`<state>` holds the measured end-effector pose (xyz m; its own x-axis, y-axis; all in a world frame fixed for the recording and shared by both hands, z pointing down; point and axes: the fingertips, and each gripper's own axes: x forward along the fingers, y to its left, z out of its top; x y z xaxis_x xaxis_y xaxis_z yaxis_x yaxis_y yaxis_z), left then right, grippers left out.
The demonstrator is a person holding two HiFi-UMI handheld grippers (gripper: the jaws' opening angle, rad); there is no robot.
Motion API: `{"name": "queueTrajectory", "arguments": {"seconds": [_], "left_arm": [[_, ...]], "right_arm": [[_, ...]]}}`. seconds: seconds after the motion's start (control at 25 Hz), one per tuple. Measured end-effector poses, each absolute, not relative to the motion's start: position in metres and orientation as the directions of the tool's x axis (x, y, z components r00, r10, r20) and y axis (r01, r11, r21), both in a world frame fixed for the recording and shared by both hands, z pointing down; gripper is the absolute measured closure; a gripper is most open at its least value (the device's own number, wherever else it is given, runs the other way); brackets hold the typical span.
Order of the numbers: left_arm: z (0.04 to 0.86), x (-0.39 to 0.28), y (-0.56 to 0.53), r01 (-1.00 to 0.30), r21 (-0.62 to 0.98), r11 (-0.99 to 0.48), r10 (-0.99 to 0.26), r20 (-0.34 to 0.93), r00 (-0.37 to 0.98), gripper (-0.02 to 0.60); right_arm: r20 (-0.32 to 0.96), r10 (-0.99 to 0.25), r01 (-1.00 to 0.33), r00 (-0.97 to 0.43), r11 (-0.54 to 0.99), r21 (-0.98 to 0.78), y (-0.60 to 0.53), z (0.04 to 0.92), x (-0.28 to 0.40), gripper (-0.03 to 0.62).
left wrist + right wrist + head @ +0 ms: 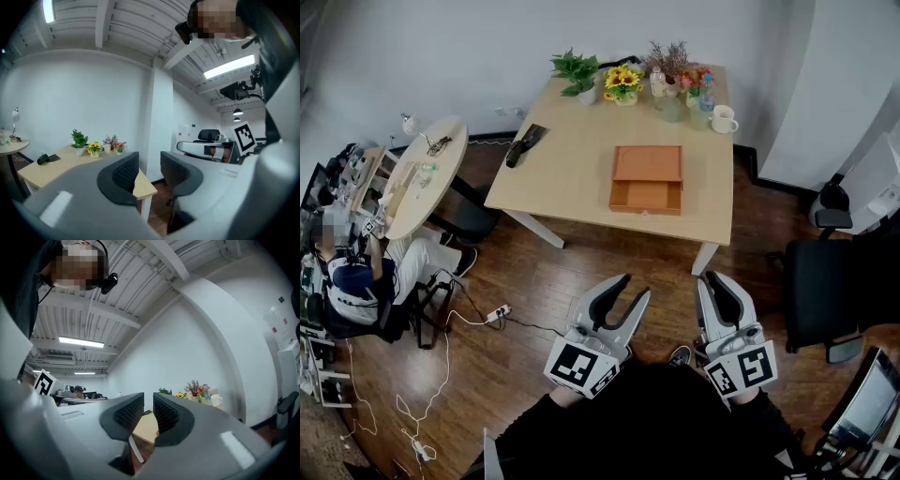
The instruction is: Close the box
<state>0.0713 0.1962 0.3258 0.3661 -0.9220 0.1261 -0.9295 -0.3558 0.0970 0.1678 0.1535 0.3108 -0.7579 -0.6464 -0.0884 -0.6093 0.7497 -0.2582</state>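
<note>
An orange-brown box (646, 196) lies on the light wooden table (562, 178), with its lid (648, 162) folded back flat behind it. Both grippers are held low over the wooden floor, well short of the table's near edge. My left gripper (634, 286) is open and nothing is between its fingers; in the left gripper view its jaws (150, 169) frame the table's corner (145, 187). My right gripper (711, 277) is shut and empty, its pads (148, 414) almost touching. The box does not show in either gripper view.
Potted plants (577, 70), sunflowers (622, 82), vases and a white mug (724, 119) line the table's far edge; a black object (525, 144) lies at its left. A person sits by a round table (427, 173) at left. A black office chair (825, 281) stands right. Cables (478, 319) trail on the floor.
</note>
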Motion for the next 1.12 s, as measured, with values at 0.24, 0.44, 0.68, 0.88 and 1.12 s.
{"name": "queueTrajectory", "arguments": {"seconds": [0.24,0.44,0.68,0.88,1.12], "left_arm": [[0.353,0.028,0.162,-0.976,0.041,-0.212,-0.961,0.171,0.216,0.488],[0.404,-0.037,0.135,-0.985,0.007,-0.173,-0.948,0.269,0.169,0.488],[0.488,-0.112,0.067,-0.976,-0.051,-0.212,-0.896,0.410,0.173,0.488],[0.551,-0.149,-0.004,-0.956,-0.005,-0.294,-0.837,0.483,0.256,0.488],[0.630,-0.148,-0.037,-0.852,-0.046,-0.521,-0.693,0.606,0.391,0.481]], "right_arm": [[-0.011,-0.654,-0.634,-0.756,0.737,-0.232,0.111,0.353,0.180,0.533],[0.135,-0.653,-0.666,-0.746,0.726,-0.172,0.068,0.415,0.168,0.533],[0.293,-0.683,-0.735,-0.669,0.666,-0.127,0.003,0.485,0.133,0.519],[0.443,-0.700,-0.794,-0.560,0.605,-0.047,-0.050,0.541,0.103,0.523],[0.658,-0.599,-0.782,-0.456,0.623,0.026,-0.077,0.627,0.091,0.465]]}}
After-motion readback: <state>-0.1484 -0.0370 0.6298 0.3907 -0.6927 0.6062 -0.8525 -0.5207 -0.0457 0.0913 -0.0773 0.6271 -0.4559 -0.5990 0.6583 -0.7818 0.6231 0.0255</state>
